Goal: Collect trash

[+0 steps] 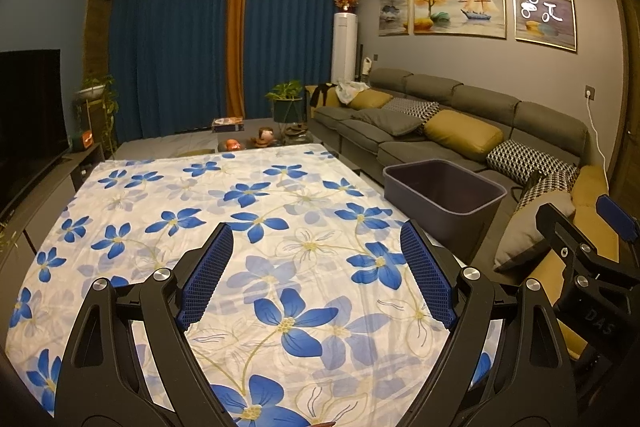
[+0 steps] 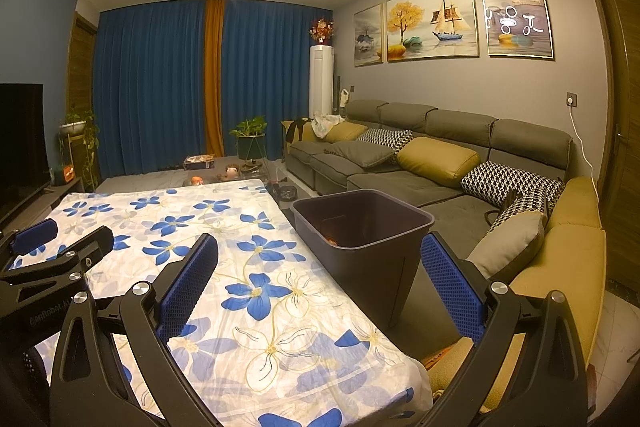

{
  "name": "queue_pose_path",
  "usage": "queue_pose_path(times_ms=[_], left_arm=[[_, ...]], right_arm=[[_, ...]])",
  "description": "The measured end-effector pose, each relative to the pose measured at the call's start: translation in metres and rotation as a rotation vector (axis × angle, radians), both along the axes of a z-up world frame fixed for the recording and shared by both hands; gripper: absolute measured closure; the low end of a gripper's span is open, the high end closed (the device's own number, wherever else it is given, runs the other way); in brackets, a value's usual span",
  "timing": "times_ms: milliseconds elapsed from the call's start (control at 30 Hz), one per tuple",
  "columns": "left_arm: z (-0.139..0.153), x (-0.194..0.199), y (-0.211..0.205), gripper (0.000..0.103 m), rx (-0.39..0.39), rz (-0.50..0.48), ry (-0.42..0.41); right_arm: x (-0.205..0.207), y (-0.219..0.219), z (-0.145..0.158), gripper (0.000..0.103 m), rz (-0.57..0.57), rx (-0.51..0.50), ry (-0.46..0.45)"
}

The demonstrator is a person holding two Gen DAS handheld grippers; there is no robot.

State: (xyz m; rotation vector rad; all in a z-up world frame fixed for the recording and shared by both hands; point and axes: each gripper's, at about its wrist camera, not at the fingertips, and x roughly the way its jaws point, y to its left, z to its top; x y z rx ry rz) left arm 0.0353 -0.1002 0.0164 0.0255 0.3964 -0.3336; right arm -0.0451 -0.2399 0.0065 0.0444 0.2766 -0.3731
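Over the flowered cloth (image 1: 256, 227) that is covering the table, the left gripper (image 1: 316, 275) is hovering with its blue pads standing wide apart and nothing lying between them. At about three o'clock of it, the right gripper (image 2: 320, 291) is hanging over the table's right edge, its jaws likewise spread and gripping nothing.

No trash is showing anywhere on the cloth in either view; the whole patterned surface is looking bare. The dark bin (image 2: 362, 223) is standing on the floor at roughly one o'clock from the right gripper, between the table and the grey sofa (image 2: 420, 163). Something small and orange (image 2: 330, 239) is peeking up from the bin's bottom near its front wall, though what it is cannot be told.

Judging from this, the collecting is looking close to finished: the table is offering nothing more to pick up, and at least one piece seems to be sitting in the bin. Small items are lying on the floor beyond the table at twelve o'clock; whether they count as trash is unclear.
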Motion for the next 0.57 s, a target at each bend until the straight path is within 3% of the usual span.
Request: queue_pose_path(times_ms=[567], left_arm=[[0.006,0.002,0.0026,0.008,-0.002,0.039,-0.001]], right_arm=[[-0.0024,0.0007,0.0017,0.005,-0.001,-0.001,-0.006]])
